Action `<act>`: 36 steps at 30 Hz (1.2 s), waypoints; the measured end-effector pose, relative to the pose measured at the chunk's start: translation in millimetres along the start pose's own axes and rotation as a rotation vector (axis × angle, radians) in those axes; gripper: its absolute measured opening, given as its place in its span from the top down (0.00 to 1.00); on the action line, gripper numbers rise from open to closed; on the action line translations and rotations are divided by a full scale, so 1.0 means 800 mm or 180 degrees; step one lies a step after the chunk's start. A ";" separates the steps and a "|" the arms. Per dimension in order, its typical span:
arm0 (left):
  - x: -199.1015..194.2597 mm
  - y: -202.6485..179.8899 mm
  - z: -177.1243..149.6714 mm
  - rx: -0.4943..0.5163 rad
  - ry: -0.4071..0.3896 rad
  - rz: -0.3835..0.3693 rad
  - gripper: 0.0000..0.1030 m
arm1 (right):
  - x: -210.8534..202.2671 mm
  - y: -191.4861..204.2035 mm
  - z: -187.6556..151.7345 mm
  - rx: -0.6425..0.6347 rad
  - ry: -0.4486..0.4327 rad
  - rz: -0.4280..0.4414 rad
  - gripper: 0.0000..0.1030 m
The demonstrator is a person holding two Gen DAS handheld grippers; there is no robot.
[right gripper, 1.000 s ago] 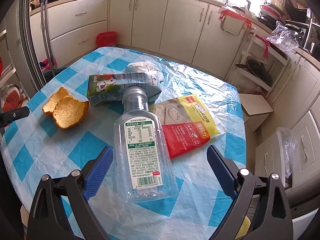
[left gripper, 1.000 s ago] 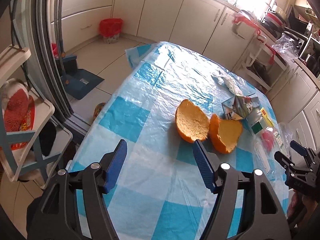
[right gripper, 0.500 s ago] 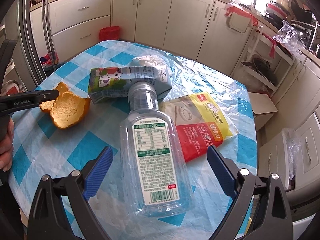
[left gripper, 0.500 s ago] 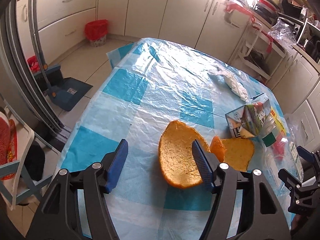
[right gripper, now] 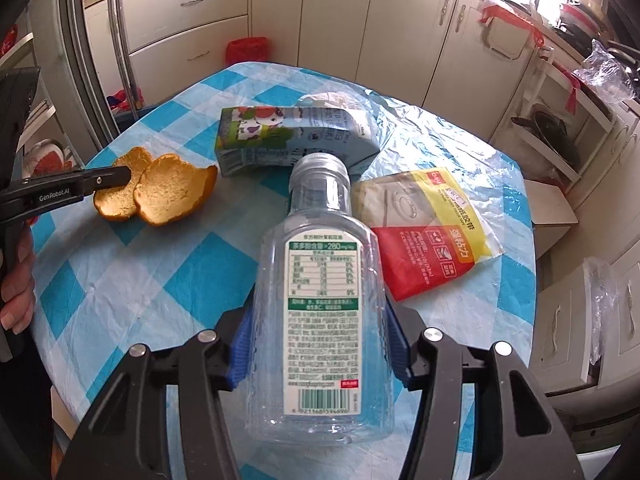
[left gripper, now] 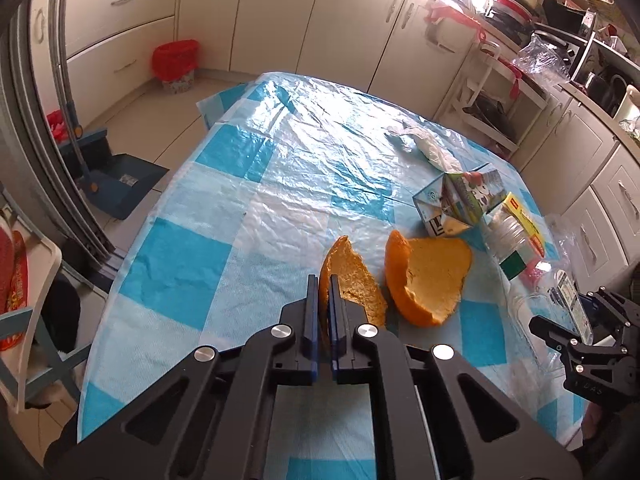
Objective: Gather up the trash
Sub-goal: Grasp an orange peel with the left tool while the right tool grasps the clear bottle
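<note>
Two orange peel halves lie on the blue-checked table (left gripper: 240, 200). My left gripper (left gripper: 324, 284) is shut on the near edge of the left peel (left gripper: 356, 280); the other peel (left gripper: 432, 276) lies free beside it. The right wrist view shows the same left gripper (right gripper: 116, 178) pinching that left peel (right gripper: 116, 200). A clear plastic bottle (right gripper: 320, 280) with a white-green label lies on its side, cap pointing away. My right gripper (right gripper: 320, 320) is closing around it, both blue pads against its sides.
A milk carton (right gripper: 296, 136) lies behind the bottle's cap, a yellow-red packet (right gripper: 424, 232) to its right, and crumpled plastic (left gripper: 432, 148) farther back. On the floor stand a red bin (left gripper: 176, 64) and a blue dustpan (left gripper: 116, 184). A hand (right gripper: 16, 292) holds the left gripper.
The left gripper moved forward to the left peel and shut on its edge. The right gripper's wide-open jaws came in against the bottle's sides.
</note>
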State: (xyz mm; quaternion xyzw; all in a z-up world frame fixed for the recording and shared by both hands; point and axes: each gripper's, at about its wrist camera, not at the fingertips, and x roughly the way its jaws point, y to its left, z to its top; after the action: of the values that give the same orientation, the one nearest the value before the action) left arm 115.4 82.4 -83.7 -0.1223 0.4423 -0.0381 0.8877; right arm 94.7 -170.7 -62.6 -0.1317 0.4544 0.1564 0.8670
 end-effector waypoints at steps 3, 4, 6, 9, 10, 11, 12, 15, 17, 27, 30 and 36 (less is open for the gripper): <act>-0.023 0.006 -0.023 -0.0035 0.0018 -0.0046 0.96 | -0.013 0.002 -0.015 -0.0103 0.0073 0.0116 0.47; -0.030 0.009 -0.030 -0.0053 0.0036 -0.0056 0.96 | -0.018 0.003 -0.021 -0.0143 0.0093 0.0144 0.47; -0.038 0.015 -0.042 -0.0090 0.0065 -0.0063 0.96 | -0.028 0.005 -0.033 -0.0210 0.0129 0.0207 0.47; -0.038 0.020 -0.053 -0.0104 0.0140 -0.0053 0.95 | -0.039 0.004 -0.047 -0.0253 0.0156 0.0238 0.47; -0.037 0.021 -0.055 -0.0125 0.0157 -0.0038 0.94 | -0.040 0.004 -0.050 -0.0252 0.0164 0.0234 0.47; -0.037 0.023 -0.057 -0.0145 0.0176 -0.0046 0.90 | -0.041 0.002 -0.052 -0.0243 0.0169 0.0226 0.47; -0.036 0.023 -0.059 -0.0152 0.0185 -0.0056 0.85 | -0.041 0.001 -0.053 -0.0231 0.0173 0.0207 0.47; -0.039 0.014 -0.062 -0.0075 0.0120 -0.0005 0.75 | -0.042 -0.001 -0.051 -0.0222 0.0156 0.0157 0.46; -0.040 0.010 -0.064 -0.0076 0.0074 0.0001 0.71 | -0.043 -0.002 -0.050 -0.0220 0.0128 0.0124 0.42; -0.046 -0.002 -0.074 0.0033 -0.0053 -0.0001 0.74 | -0.030 0.003 -0.052 -0.0280 0.0210 0.0058 0.40; -0.044 -0.005 -0.078 0.0079 -0.0008 -0.0032 0.91 | -0.027 0.003 -0.054 -0.0267 0.0231 0.0084 0.45; -0.057 -0.018 -0.080 0.0182 -0.0064 -0.0056 0.95 | -0.029 0.004 -0.056 -0.0281 0.0212 0.0093 0.46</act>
State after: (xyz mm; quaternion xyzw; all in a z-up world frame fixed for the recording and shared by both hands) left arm 37.2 64.5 -81.7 -0.1011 0.4309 -0.0574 0.8949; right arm 47.8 -187.6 -68.4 -0.1683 0.4776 0.1845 0.8424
